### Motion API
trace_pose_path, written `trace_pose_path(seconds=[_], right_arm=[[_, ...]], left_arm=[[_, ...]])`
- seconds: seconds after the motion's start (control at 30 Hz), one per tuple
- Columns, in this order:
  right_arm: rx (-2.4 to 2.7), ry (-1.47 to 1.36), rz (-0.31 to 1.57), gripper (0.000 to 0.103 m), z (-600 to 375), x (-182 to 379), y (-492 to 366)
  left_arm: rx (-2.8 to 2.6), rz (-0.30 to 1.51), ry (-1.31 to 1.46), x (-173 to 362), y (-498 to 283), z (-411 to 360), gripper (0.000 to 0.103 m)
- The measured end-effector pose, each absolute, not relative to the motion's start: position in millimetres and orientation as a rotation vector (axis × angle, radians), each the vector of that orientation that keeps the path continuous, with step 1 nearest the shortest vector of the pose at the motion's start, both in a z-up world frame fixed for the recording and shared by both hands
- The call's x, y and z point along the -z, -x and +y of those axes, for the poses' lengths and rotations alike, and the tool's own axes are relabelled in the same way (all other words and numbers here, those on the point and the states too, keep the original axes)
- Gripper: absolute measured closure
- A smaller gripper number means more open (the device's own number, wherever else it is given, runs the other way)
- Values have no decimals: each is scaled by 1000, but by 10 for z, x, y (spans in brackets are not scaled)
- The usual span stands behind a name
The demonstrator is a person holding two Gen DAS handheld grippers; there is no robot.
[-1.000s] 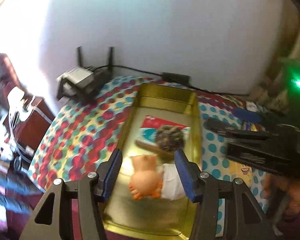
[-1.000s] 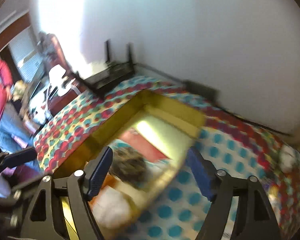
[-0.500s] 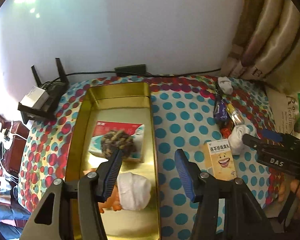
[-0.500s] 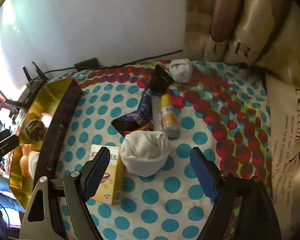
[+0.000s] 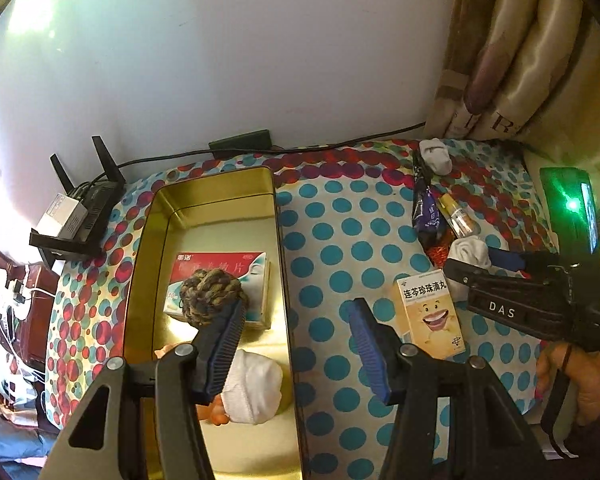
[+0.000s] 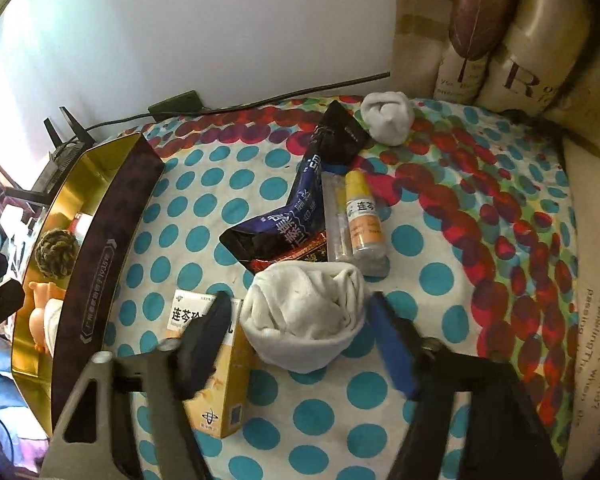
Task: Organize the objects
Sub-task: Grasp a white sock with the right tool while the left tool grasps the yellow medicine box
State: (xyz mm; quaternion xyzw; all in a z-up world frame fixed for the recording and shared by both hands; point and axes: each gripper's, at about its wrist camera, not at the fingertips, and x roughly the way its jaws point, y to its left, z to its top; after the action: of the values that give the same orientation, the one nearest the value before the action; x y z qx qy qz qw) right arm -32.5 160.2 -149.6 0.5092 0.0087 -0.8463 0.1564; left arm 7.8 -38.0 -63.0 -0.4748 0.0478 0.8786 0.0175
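Right tool (image 6: 296,344) has its jaws spread wide, one on each side of a rolled white sock (image 6: 306,316); the ribbed blue pads stand just beside the soft knit bundle, and whether they touch it cannot be told. Just left of this tool lies a yellow cardboard medicine box (image 6: 216,364) printed with a smiling face, partly under the left finger. Ahead of the tool lie a crumpled glossy dark-blue foil packet (image 6: 296,208), a clear plastic tube (image 6: 336,220) and a small cylindrical bottle (image 6: 364,220) with a yellow label, side by side. Farther ahead sits a second rolled white sock (image 6: 388,118) near the wall. All rest on a polka-dot cloth (image 6: 440,240) covering the desk.

Left tool (image 5: 296,344) is also spread wide and holds nothing. Its left finger hangs over a rectangular gold metal tin (image 5: 216,200) with shiny walls; its right finger hangs over the cloth just beside the tin's right wall. Inside the tin, ahead of the left finger, a knotted rope ball (image 5: 208,296) of braided brown and olive cord rests on a flat red-and-white carton (image 5: 224,276). Below that finger lies a smooth plastic doll (image 5: 244,392) wrapped in white cloth. The medicine box lies just right of this tool. A black router (image 5: 88,204) with two upright antennas stands far ahead to the left, beyond the tin.
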Motion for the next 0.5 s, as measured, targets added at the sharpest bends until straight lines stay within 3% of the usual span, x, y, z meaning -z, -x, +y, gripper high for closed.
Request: trace_pose_path(seconds=[0.17, 0.27, 0.33, 0.5], right_arm=[[2409, -1426, 37, 62, 1597, 1482, 330], [2426, -1398, 11, 62, 1677, 1397, 283], [2442, -1383, -11, 62, 1762, 1327, 263], [2467, -1357, -58, 61, 1977, 1200, 216]], left_arm=[[-2673, 120, 1502, 672, 11, -264, 47], [-2552, 62, 1509, 710, 71, -113, 42], [-2457, 52, 1529, 774, 121, 35, 30], [-2357, 76, 1586, 918, 182, 333, 28]])
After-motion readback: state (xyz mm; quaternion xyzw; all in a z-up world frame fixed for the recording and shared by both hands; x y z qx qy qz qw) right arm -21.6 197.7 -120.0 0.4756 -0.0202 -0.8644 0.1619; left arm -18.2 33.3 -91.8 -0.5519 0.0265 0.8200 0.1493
